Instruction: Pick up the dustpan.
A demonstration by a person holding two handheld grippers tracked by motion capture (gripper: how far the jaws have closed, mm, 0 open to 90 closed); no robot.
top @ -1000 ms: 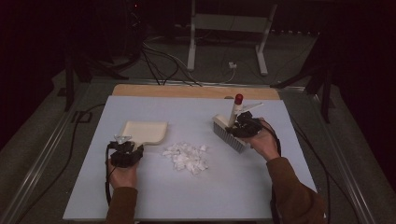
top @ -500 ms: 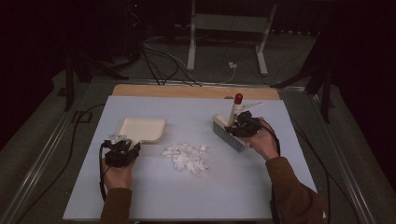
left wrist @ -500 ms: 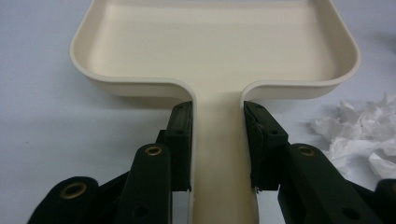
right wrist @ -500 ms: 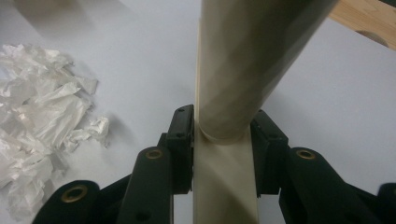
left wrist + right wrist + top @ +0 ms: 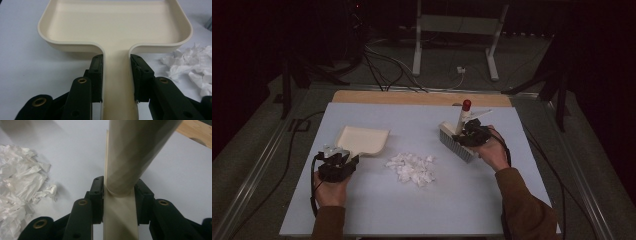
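The left hand-held gripper (image 5: pixel 337 162) is clenched on the flat handle of the cream dustpan (image 5: pixel 363 140), jaws pinching both edges of the handle just behind the pan (clearly seen in the left gripper view (image 5: pixel 116 82)). The pan (image 5: pixel 115 22) looks like rigid, light plastic with a smooth surface, so likely a bit slippery; the handle near the pan body seems the sensible hold, as taken. The right hand-held gripper (image 5: pixel 469 134) grasps the brush (image 5: pixel 457 142) at the base of its red-tipped handle, bristle block resting on the worktop (image 5: pixel 377 210); in the right gripper view (image 5: pixel 120 202) the jaws clamp the cream stem below the round handle (image 5: pixel 135 152). Stiff and light too, probably. The pile of crumpled white paper scraps (image 5: pixel 411 167) lies between the two tools, at about 4 o'clock from the pan and 8 o'clock from the brush; soft, near weightless, likely to scatter if swept fast. Pan mouth points toward 12 o'clock, away from the pile, so it seems to need turning. Open worktop at 6 o'clock of the pile gives plenty of room; the wooden strip (image 5: pixel 422 97) marks the far edge at 12 o'clock, well apart from everything.
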